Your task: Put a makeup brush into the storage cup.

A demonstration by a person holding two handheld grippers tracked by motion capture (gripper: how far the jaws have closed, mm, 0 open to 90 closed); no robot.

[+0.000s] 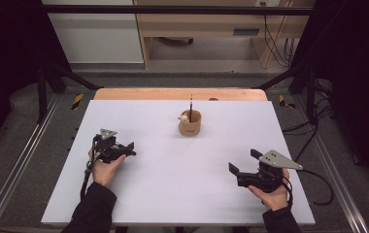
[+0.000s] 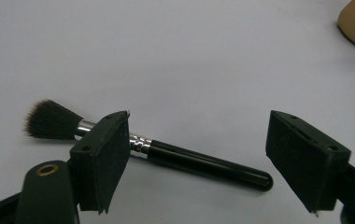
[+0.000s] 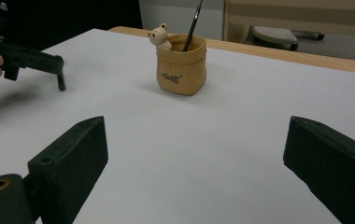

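Note:
A makeup brush (image 2: 203,163) with a black handle, silver ferrule and dark bristles lies flat on the white table top (image 1: 182,170). My left gripper (image 2: 199,119) is open over it, one jaw on each side, and the left jaw covers part of the ferrule. In the high view the left gripper (image 1: 130,148) rests low at the left of the table. My right gripper (image 1: 243,161) is open at the front right with nothing between its jaws. A tan cup (image 1: 190,124) with a small bear figure (image 3: 159,36) holds a thin upright brush (image 3: 193,23).
A wooden strip (image 1: 173,93) runs along the table's far edge. Dark frame rails (image 1: 51,77) flank both sides, and cables (image 1: 313,131) trail off to the right. Open white surface lies between the two grippers and in front of the cup (image 3: 181,65).

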